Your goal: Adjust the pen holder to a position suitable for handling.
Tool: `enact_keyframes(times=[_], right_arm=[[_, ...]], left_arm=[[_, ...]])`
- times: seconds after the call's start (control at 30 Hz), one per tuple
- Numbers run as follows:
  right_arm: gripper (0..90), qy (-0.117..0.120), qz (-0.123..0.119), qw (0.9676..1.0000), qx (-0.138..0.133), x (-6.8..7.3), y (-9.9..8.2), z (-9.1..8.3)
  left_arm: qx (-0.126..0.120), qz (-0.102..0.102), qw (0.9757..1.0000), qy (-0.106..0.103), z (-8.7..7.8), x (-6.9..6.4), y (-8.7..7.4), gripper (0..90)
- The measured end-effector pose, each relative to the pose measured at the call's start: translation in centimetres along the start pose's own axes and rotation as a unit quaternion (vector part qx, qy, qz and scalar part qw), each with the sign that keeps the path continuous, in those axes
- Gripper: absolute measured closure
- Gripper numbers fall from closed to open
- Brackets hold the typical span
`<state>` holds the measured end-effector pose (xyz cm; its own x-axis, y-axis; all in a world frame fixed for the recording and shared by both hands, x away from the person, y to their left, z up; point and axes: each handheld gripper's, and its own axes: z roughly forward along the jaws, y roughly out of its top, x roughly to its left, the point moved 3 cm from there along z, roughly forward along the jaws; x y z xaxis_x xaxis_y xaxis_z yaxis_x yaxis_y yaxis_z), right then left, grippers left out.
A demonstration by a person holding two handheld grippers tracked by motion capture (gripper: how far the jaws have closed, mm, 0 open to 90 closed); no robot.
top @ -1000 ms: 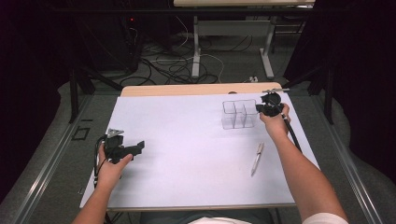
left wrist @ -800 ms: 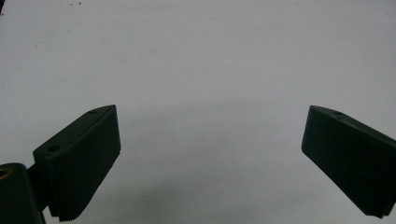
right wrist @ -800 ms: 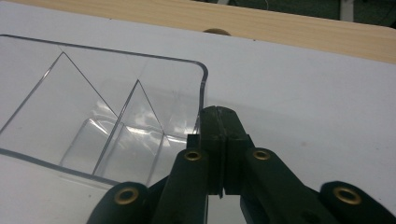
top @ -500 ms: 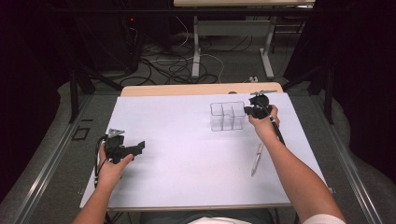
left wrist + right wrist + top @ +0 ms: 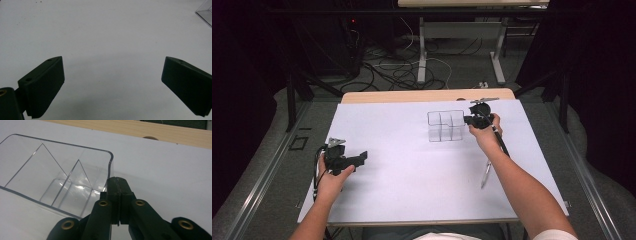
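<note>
Right gripper (image 5: 117,182): jaws clamped together on the near wall of the clear divided organizer (image 5: 445,125), far centre of the white table sheet (image 5: 412,200); forearm stretched forward. Left gripper (image 5: 112,82): jaws wide apart, nothing between, hand low near the left edge. Pen (image 5: 485,173): partly hidden by the right forearm. Organizer's walls are hard to trace.

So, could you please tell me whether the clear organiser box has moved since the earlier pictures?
Yes. The clear organiser box, gripped by the right claw, has slid left, away from the pen and the mat's right edge.
</note>
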<state>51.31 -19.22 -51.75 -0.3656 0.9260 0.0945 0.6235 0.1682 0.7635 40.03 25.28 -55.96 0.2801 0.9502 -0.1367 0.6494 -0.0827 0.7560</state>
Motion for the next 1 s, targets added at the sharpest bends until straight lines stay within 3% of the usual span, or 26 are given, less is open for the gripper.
enact_keyframes(times=[0.7, 0.87, 1.0], right_arm=[[90.0, 0.036, -0.011, 0.9991, 0.017, 4.0, -0.2, 1.4], [90.0, 0.042, -0.023, 0.9987, 0.021, 4.5, -0.3, 1.5], [90.0, 0.046, -0.017, 0.9985, 0.024, 4.8, -0.4, 1.6]], left_arm=[[0.0, 0.0, 1.0, -0.001, 0.0, 0.0, 0.0, 4.8], [0.0, -0.001, 1.0, -0.001, 0.1, 0.0, 0.0, 4.8], [0.0, -0.002, 1.0, -0.001, 0.1, 0.0, 0.0, 4.8]])
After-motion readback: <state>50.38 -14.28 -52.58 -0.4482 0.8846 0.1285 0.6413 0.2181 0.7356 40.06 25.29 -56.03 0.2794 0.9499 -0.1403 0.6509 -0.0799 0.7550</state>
